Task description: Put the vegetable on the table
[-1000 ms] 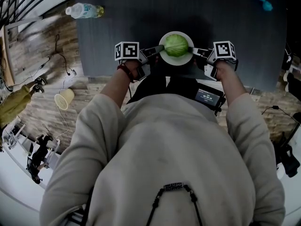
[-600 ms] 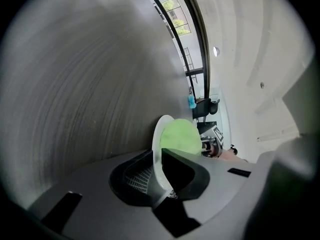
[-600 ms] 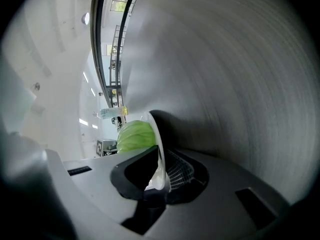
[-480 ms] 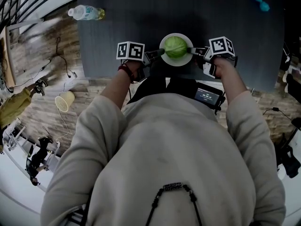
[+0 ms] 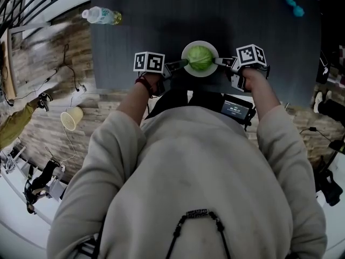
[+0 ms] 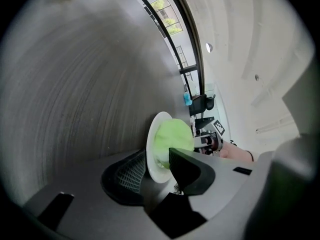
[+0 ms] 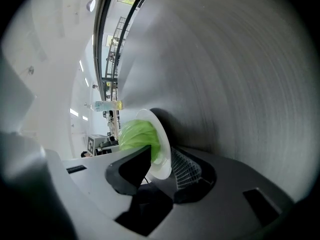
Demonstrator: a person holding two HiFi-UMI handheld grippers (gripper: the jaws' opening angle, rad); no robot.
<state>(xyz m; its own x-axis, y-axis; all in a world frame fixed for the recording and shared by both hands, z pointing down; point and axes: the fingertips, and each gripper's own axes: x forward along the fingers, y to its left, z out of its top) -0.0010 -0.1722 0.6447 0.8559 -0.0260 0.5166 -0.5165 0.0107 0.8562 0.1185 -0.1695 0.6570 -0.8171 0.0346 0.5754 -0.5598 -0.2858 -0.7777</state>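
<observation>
Cabbage [image 5: 200, 57] sits on a white plate [image 5: 200, 74], and the plate looks to be down on the dark table [image 5: 161, 15], near the edge closest to the person. The left gripper [image 5: 183, 63] is at the plate's left rim and the right gripper [image 5: 218, 61] at its right rim, facing each other across it. A second ago both were clamped tight on that rim. Now both sets of jaws are opening, with the rim between them on each side. In the left gripper view the ribbed lower pad [image 6: 131, 171] lies under the rim and the upper finger stands clear above it, by the cabbage. The right gripper view shows the same: lower pad [image 7: 186, 170] beneath, upper finger lifted off, nothing pinched. The plate has hardly shifted between the two grippers over that second, though the shadow that showed at its near side earlier has gone. A bottle [image 5: 101, 16] lies on the table's far left corner, well apart from the plate, and a cup [image 5: 71, 118] lies on the floor [image 5: 48, 80] to the left.
</observation>
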